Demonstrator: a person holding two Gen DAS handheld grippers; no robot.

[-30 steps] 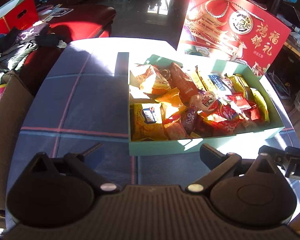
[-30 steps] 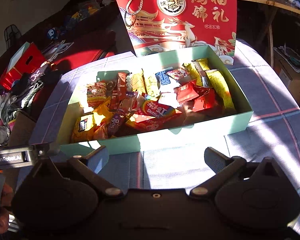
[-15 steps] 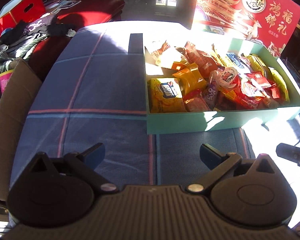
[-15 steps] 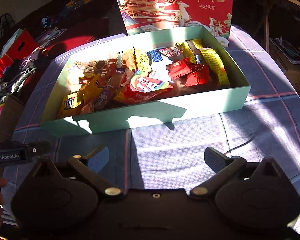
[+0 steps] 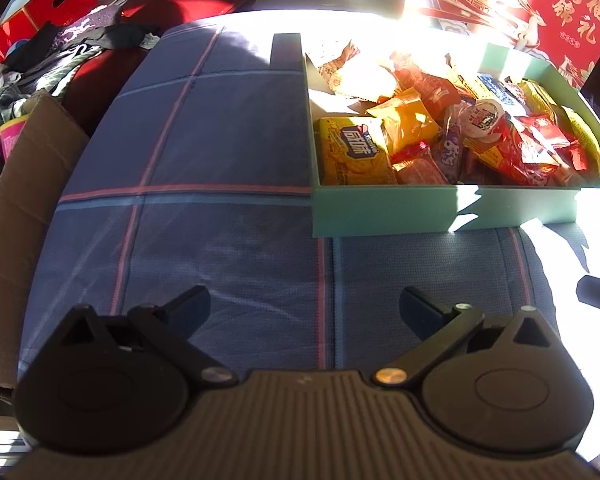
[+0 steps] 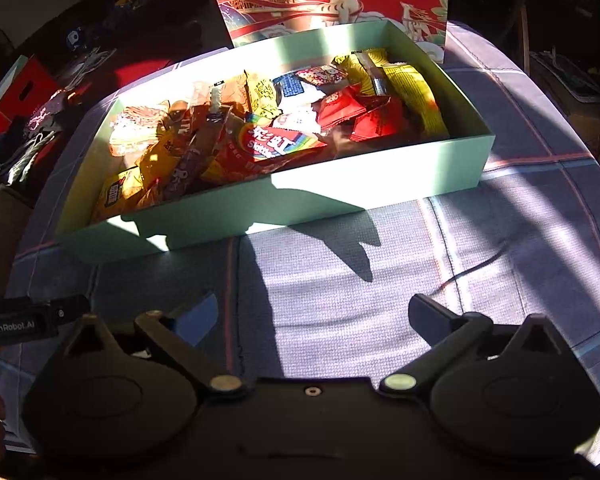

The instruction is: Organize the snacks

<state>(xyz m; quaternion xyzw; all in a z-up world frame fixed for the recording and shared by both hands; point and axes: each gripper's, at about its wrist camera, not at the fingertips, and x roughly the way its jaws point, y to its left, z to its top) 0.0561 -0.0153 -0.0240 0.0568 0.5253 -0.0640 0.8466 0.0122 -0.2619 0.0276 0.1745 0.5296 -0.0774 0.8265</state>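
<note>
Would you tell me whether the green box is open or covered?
Open: the green box has no lid, and snack packets show inside.

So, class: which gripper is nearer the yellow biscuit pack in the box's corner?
Left. The left gripper faces the yellow biscuit pack at the box's near-left corner; the right gripper sits farther along the front wall.

Tablecloth (image 5: pixel 228 152): blue-grey with a plaid of thin pink and light-blue lines. Snack box (image 6: pixel 340 196): plain mint green. Snack packets (image 5: pixel 440 136): mainly yellow, orange and red; one biscuit pack (image 5: pixel 354 152) is yellow with a blue logo; the Skittles bag (image 6: pixel 276 142) is red with rainbow stripes. Gift bag (image 5: pixel 540 4): red with gold characters and white deer.
</note>
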